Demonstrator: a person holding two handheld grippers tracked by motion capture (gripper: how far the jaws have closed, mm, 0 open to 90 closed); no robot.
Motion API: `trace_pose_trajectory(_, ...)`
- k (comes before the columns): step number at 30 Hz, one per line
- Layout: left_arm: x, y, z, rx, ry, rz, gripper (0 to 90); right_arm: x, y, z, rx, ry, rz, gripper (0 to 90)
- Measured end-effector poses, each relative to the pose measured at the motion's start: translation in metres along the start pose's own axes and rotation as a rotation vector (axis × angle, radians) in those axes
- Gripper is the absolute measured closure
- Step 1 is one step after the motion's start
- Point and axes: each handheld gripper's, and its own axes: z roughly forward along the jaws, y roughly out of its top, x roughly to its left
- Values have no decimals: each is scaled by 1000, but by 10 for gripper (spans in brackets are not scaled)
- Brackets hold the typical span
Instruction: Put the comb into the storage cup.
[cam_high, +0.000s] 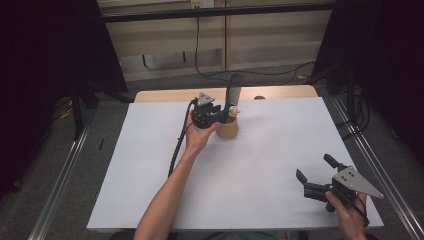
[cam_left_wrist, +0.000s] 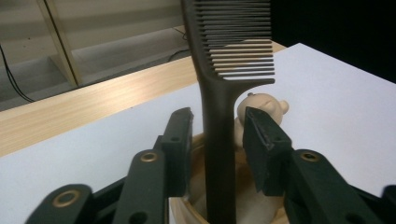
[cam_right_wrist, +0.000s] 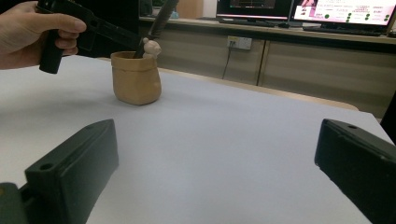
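A dark comb stands upright in a tan cup at the back middle of the white table top. A small pale bear figure pokes out of the cup beside it. My left gripper reaches over the cup's rim. In the left gripper view its jaws straddle the comb handle with a thin gap on each side, so the gripper is open. My right gripper is open with nothing in it near the front right; its view looks across to the cup.
A strip of wooden table shows beyond the white sheet. The left gripper's cable trails along the forearm. Metal frame rails run down both sides. Shelving and monitors stand past the table.
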Motion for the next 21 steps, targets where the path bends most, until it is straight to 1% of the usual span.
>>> trace_pose_trajectory(2, 0, 0, -1, -11, -8, -17, 574, 0, 0, 0, 0, 1, -2, 0)
trace_pose_trajectory(4, 0, 1, -1, -18, -6, -19, 547, 0, 0, 0, -2, -1, -3, 0)
trace_pose_trajectory(5, 1, 1, -2, -17, -2, -20, 516, 0, 0, 0, -1, -1, -1, 0)
trace_pose_trajectory(7, 1, 1, -2, -26, -12, -27, 464, 0, 0, 0, -1, 0, -1, 0)
trace_pose_trajectory(9, 0, 2, -3, -23, 0, -34, 384, 0, 0, 0, 0, 0, 0, 0)
trace_pose_trajectory(10, 1, 2, -3, -19, 6, -31, 338, 0, 0, 0, -1, 0, 0, 0)
trace_pose_trajectory(12, 0, 3, -5, -16, 3, -39, 274, 0, 0, 0, -1, 0, -1, 0)
trace_pose_trajectory(14, 0, 4, -7, -7, 9, -36, 225, 0, 0, 0, -2, 0, -1, 0)
trace_pose_trajectory(15, 0, 4, -7, -14, 5, -41, 192, 0, 0, 0, -1, 0, -1, 0)
trace_pose_trajectory(16, 1, 4, -9, -12, 1, -39, 171, 0, 0, 1, 1, -1, 0, 0)
trace_pose_trajectory(18, 1, 5, -10, -25, -5, -35, 128, -1, 0, 1, 1, -2, 3, 0)
trace_pose_trajectory(19, 1, 5, -11, -32, 7, -19, 97, -1, 0, 1, 1, 0, 3, 0)
trace_pose_trajectory(20, 1, 6, -11, -36, 14, -13, 74, -1, 0, 1, 1, -1, 5, 0)
trace_pose_trajectory(21, 2, 6, -12, -41, 14, -17, 70, -1, -1, 1, 0, 0, 2, 0)
